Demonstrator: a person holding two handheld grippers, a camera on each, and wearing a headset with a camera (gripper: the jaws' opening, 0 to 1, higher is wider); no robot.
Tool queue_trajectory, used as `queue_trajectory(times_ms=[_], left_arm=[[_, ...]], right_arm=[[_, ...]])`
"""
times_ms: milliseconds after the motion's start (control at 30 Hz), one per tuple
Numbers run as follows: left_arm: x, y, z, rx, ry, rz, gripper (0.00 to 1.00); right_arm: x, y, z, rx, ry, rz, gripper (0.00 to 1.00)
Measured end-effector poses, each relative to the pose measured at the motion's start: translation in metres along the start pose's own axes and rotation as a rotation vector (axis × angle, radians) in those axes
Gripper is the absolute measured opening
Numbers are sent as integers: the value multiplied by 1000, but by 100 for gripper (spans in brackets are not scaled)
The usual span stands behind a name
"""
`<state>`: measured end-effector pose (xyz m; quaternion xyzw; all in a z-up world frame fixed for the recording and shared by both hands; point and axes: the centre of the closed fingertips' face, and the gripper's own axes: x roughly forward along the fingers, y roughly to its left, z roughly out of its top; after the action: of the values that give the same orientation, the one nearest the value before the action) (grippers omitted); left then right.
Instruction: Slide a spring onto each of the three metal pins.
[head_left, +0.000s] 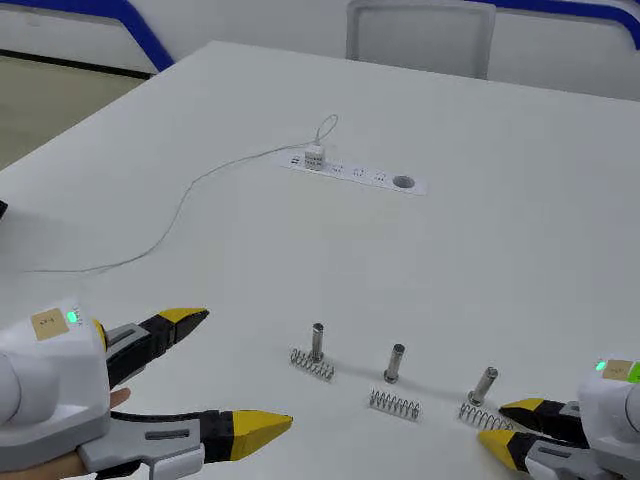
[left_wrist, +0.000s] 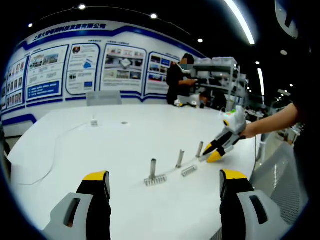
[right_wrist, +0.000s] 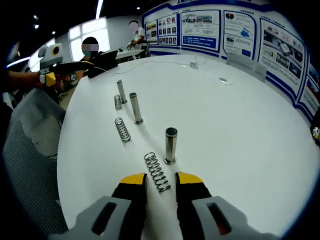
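Three pins (head_left: 394, 362) stand upright on the counter (head_left: 470, 260), all bare, a spring (head_left: 394, 404) lying just beside each. Right hand-held gripper (right_wrist: 161, 181): jaws a narrow gap apart around the near end of the end spring (right_wrist: 156, 172), nothing clamped. Left hand-held gripper (left_wrist: 165, 176): wide open, empty. Suggest a light pinch near one end, tip it vertical, centre the bore over the end pin (right_wrist: 170, 145). Wall posters (left_wrist: 122, 62) and gripper stickers: unreadable.

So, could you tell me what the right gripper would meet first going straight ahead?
Probably the nearest spring, lying at the tips of the right gripper; the pin stands slightly beside that line.
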<state>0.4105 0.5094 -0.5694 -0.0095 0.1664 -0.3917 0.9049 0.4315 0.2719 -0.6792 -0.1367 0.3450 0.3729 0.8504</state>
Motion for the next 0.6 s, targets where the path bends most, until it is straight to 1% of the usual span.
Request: queue_trajectory(times_ms=[100,233,400,600], left_arm=[[0,1,0,0,0,4,93],[0,1,-1,-3,1,4,93],[1,-3,-2,4,9,-3,93],[1,-4,0,-3,3,3,93]], right_arm=[[-1,0,0,-11,1,7,20],[-4,4,-1,-14,-2,25,20],[-4,3,-2,-33,4,30,18],[-3,6,-3,-42,9,47,15]])
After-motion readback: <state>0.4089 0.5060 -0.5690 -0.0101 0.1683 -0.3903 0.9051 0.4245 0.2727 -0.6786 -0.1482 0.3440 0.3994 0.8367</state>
